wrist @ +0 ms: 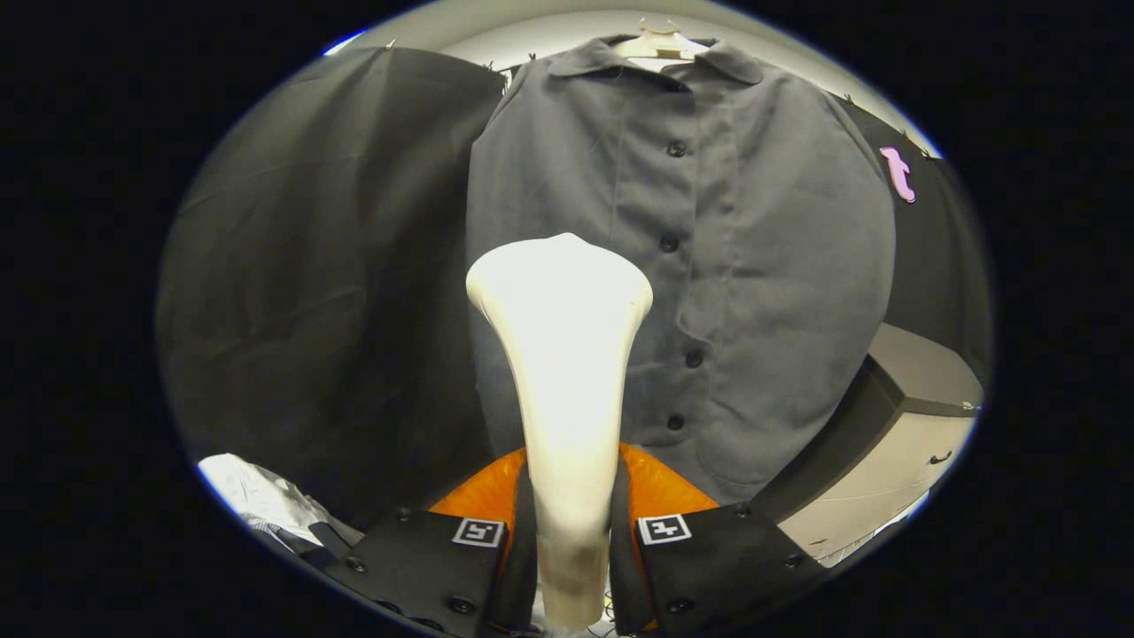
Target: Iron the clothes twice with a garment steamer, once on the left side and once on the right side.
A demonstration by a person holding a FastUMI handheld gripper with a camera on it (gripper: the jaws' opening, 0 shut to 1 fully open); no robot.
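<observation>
Holding the garment steamer [563,372] upright before the hanging shirt [709,266].

Your tool [573,540] was clamped on the steamer's white handle, both fingers [443,558] pressed to its sides, the wide head standing straight ahead of them. The grey shirt hung on a pale hanger [660,42] beyond the head, its long axis vertical and its button line [680,292] running just to the right of the head. So you had the head facing the panel left of the buttons; whether it touched the cloth could not be told. A vertical pass along that side looked the natural stroke.
</observation>
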